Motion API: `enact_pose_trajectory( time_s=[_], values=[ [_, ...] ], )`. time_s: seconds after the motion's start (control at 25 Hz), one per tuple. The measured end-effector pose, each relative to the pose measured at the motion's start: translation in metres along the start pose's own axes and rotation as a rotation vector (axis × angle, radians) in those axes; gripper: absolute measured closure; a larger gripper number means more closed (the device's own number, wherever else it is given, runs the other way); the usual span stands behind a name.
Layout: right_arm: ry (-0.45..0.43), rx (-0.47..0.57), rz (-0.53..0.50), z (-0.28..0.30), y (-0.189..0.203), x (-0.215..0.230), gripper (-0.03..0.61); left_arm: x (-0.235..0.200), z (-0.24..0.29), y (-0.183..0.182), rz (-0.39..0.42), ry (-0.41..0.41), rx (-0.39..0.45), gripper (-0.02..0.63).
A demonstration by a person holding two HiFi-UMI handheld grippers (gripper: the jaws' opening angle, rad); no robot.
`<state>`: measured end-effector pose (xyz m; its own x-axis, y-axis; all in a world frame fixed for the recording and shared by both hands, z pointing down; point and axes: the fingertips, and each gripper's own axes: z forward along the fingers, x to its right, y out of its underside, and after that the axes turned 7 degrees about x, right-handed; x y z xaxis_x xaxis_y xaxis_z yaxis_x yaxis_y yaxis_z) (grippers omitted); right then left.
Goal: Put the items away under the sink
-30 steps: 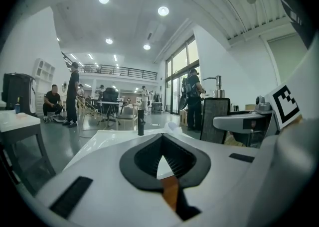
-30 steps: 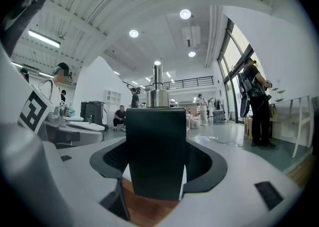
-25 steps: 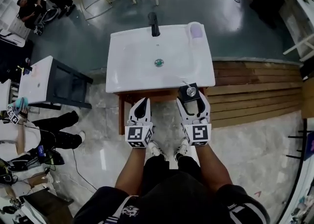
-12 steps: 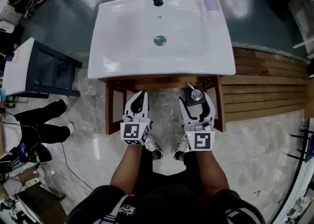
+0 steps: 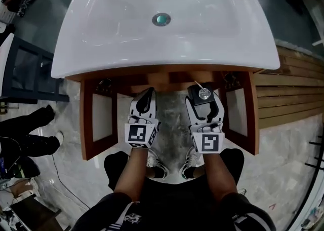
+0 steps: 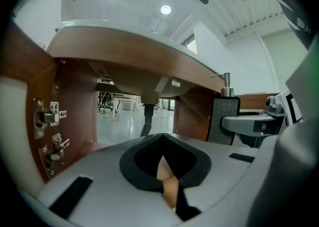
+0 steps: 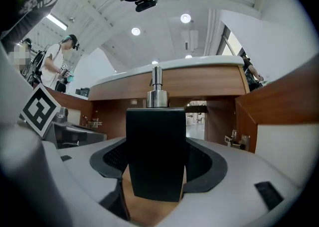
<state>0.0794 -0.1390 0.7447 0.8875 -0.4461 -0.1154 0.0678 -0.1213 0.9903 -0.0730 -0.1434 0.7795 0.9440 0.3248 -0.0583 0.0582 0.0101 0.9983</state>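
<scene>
One soap dispenser [image 7: 155, 146], black with a silver pump, stands upright between the fingers of your right gripper [image 5: 203, 104]. They clamp its flat sides, so it rides level without tipping. It sits just short of the front edge of the open cabinet [image 5: 167, 79] under the sink [image 5: 126, 32], between the open doors [image 5: 96, 118]. Your left gripper [image 5: 146, 95] has its fingers closed on nothing, probably only keeping clear.

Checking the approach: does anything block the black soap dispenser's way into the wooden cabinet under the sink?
Nothing visible does. Both wooden cabinet doors stand open, and the space ahead of the black square soap dispenser in the right gripper looks free.
</scene>
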Motion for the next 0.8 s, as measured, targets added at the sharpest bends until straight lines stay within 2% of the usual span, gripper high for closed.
enact_pose_trajectory(
  time_s=[0.16, 0.32, 0.4, 0.8],
  values=[
    [0.013, 0.04, -0.017, 0.007, 0.039, 0.003, 0.249, -0.006, 0.011, 0.032, 0.035, -0.016, 0.064, 0.607],
    [0.036, 0.078, -0.021, 0.009, 0.068, 0.007, 0.249, -0.022, 0.013, 0.055, 0.061, -0.11, 0.091, 0.607],
    [0.04, 0.097, -0.032, 0.011, 0.076, 0.008, 0.249, -0.027, 0.015, 0.061, 0.067, -0.126, 0.101, 0.607],
    [0.066, 0.078, -0.004, 0.022, 0.094, 0.017, 0.249, -0.011, 0.024, 0.069, 0.083, -0.047, 0.11, 0.607]
  ],
)
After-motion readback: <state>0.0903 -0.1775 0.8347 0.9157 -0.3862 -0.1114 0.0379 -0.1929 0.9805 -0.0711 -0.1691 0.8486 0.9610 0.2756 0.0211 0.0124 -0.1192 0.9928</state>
